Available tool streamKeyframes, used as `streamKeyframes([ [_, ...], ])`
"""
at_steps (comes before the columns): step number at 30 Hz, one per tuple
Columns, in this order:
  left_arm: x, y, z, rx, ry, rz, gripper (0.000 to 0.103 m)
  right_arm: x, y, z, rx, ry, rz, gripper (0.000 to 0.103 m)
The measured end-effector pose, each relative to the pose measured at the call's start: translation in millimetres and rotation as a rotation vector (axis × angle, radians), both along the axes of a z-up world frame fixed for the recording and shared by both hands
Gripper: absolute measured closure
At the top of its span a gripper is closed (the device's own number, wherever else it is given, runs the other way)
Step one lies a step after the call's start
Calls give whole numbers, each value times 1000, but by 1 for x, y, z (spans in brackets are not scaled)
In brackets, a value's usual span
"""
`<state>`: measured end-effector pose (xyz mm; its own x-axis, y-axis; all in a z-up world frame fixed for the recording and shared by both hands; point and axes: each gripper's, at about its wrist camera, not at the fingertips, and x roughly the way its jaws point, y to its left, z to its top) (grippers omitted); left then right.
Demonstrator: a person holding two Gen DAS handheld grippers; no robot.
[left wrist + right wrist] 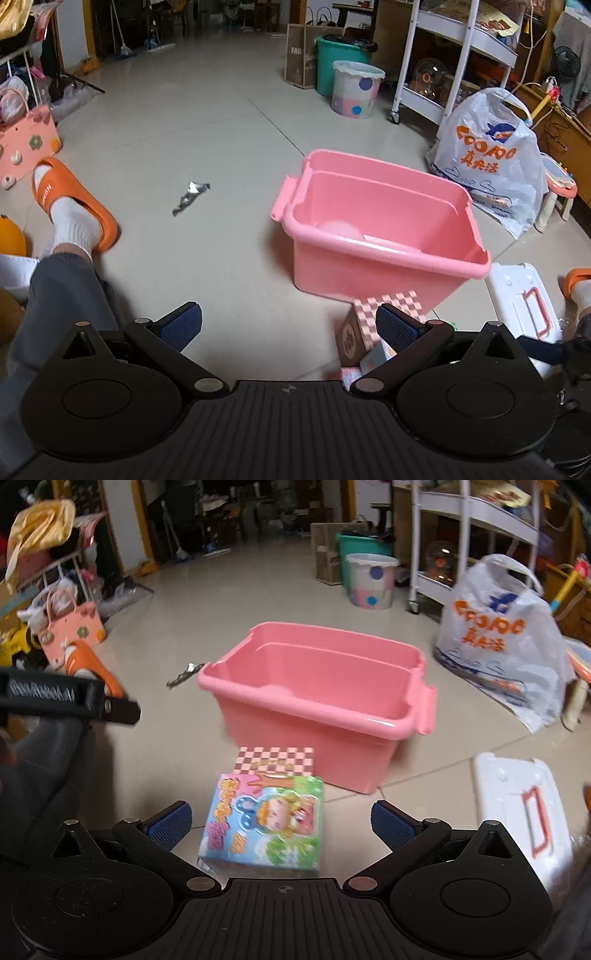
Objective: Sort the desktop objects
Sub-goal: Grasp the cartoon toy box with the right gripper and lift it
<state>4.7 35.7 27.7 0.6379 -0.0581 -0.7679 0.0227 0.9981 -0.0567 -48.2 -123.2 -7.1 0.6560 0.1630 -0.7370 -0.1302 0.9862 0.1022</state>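
A pink plastic bin stands open on the tiled floor, with a pale round thing on its bottom. In front of it sit a pink checkered box and a colourful cartoon box. My right gripper is open, its blue pads on either side of the cartoon box without touching it. My left gripper is open over bare floor, with the checkered box behind its right finger. The left gripper's black body shows at the left of the right wrist view.
A white foam lid lies right of the boxes. A crumpled foil wrapper lies on the floor left of the bin. A person's leg and orange slipper are at left. A white shopping bag, buckets and a shelf cart stand behind.
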Motion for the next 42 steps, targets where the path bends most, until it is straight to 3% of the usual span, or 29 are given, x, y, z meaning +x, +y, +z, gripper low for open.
streamKeyframes([
  [8, 15, 6, -11, -76, 51, 37, 0, 23, 21, -30, -51, 42, -67, 0],
  [23, 29, -10, -26, -46, 56, -6, 0, 44, 39, -66, -92, 110, -128, 0],
  [26, 30, -11, -31, -42, 73, -14, 0, 48, 41, -71, -98, 120, -124, 7],
  [42, 29, -21, -36, -2, 99, -20, 0, 43, 43, -71, -111, 121, -132, 11],
])
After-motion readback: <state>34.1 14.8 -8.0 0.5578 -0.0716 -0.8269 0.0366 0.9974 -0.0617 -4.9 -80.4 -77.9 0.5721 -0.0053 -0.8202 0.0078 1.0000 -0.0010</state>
